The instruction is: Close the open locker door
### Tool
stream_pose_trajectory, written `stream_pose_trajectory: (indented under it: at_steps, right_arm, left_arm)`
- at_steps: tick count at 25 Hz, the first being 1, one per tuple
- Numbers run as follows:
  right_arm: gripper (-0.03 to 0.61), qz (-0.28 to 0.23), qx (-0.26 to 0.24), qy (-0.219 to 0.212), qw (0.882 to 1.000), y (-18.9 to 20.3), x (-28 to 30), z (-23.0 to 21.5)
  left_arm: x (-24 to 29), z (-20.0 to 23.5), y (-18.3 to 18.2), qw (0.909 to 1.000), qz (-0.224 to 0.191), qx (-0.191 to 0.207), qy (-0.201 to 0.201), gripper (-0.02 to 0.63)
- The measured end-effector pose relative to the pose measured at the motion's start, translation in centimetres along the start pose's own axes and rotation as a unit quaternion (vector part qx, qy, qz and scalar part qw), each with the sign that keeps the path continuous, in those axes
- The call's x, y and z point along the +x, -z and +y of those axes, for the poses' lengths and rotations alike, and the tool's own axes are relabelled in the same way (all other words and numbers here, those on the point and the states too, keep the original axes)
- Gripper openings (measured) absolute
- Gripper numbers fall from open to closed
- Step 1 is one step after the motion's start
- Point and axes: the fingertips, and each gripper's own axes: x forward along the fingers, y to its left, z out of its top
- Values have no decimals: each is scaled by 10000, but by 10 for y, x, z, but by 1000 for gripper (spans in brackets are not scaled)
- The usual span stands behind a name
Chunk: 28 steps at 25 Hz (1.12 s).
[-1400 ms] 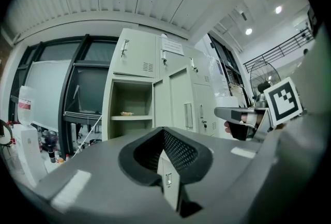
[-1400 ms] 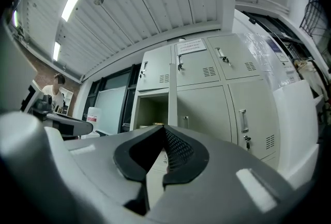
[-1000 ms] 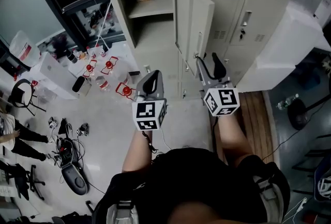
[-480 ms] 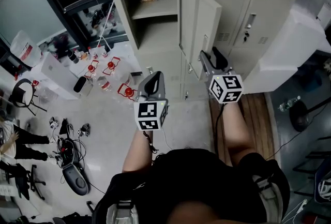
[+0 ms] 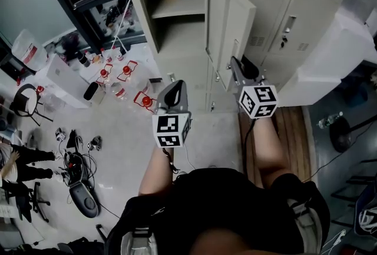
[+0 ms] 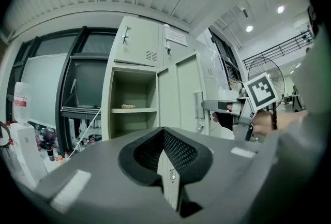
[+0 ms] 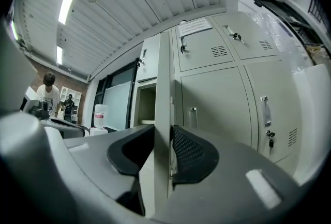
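The grey locker door (image 5: 231,18) stands swung out from its open compartment (image 5: 177,18), which has a shelf inside. My right gripper (image 5: 238,65) reaches level to the door's free edge. In the right gripper view that edge (image 7: 163,88) fills the gap between the black pads (image 7: 192,153), and the jaws have just been closing on it. My left gripper (image 5: 171,92) hangs lower and to the left, away from the lockers, shut on nothing. In the left gripper view the door (image 6: 178,94) and the right gripper (image 6: 208,106) show ahead.
Closed lockers (image 5: 294,18) run to the right of the door, with a white cabinet (image 5: 333,50) beside them. Red-capped bottles (image 5: 125,74) and a white box (image 5: 63,78) sit on the floor at left. Wooden planks (image 5: 290,130) lie at right.
My right gripper moved forward to the door's edge, and its jaws have come in onto that edge. The left gripper kept still.
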Motion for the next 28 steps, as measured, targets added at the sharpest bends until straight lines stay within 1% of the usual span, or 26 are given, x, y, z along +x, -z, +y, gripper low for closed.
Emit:
stream_pose_trajectory:
  at_steps: [6, 12, 20, 28]
  right_arm:
    - [123, 39, -42, -281, 9996, 0, 2, 16]
    - [126, 18, -155, -552, 9984, 1, 8, 41]
    - [135, -23, -172, -518, 9985, 2, 21, 69]
    - [140, -60, -247, -297, 9992, 3, 39, 101]
  left_arm:
    - [-1, 0, 2, 10000, 24, -5, -86, 0]
    - [-9, 6, 4, 9996, 37, -19, -272, 0]
    - [-32, 29, 10, 9982, 78, -45, -598, 0]
    - [-60, 60, 11, 9965, 90, -39, -832, 0]
